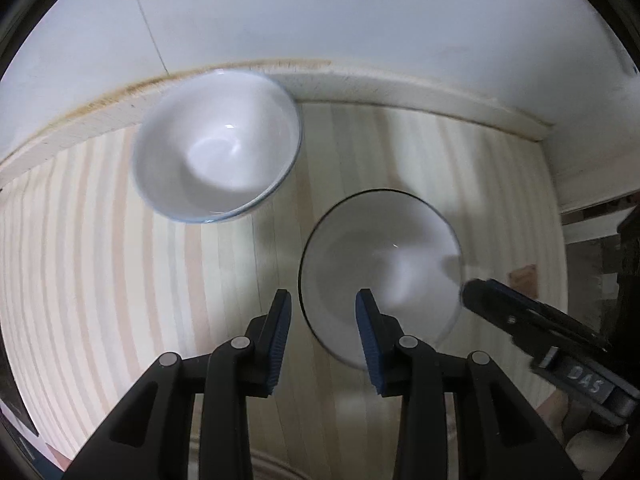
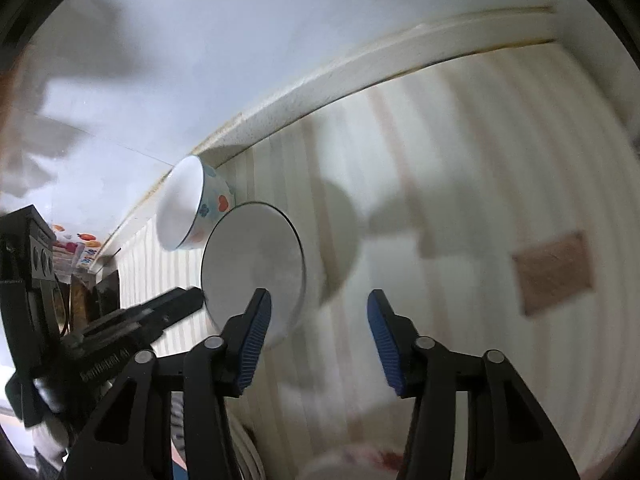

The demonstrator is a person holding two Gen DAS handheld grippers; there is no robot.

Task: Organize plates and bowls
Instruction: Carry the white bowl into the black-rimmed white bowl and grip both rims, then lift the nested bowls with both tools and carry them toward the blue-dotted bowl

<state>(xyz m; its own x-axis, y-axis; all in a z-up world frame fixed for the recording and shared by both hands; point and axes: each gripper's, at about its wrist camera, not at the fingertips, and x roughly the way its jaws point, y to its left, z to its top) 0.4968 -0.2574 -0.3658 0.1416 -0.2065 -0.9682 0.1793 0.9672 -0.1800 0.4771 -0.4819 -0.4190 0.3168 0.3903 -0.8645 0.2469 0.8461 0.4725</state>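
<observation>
A white bowl with a blue rim (image 1: pixel 218 146) stands on the striped table near the wall; in the right wrist view (image 2: pixel 190 208) its side shows coloured hearts. A second white bowl with a dark rim (image 1: pixel 380 272) sits nearer, to its right, and also shows in the right wrist view (image 2: pixel 256 268). My left gripper (image 1: pixel 324 308) is open, its jaws astride this bowl's near left rim. My right gripper (image 2: pixel 320 312) is open and empty, just right of the same bowl; it shows in the left wrist view (image 1: pixel 532 320) at the bowl's right edge.
The striped tablecloth (image 1: pixel 100 260) ends at a pale ledge (image 1: pixel 400 88) below a white wall. A brown patch (image 2: pixel 554 272) lies on the cloth at right. Dark items and a patterned pack (image 2: pixel 76 248) stand at far left. A white plate rim (image 2: pixel 248 452) lies at the bottom.
</observation>
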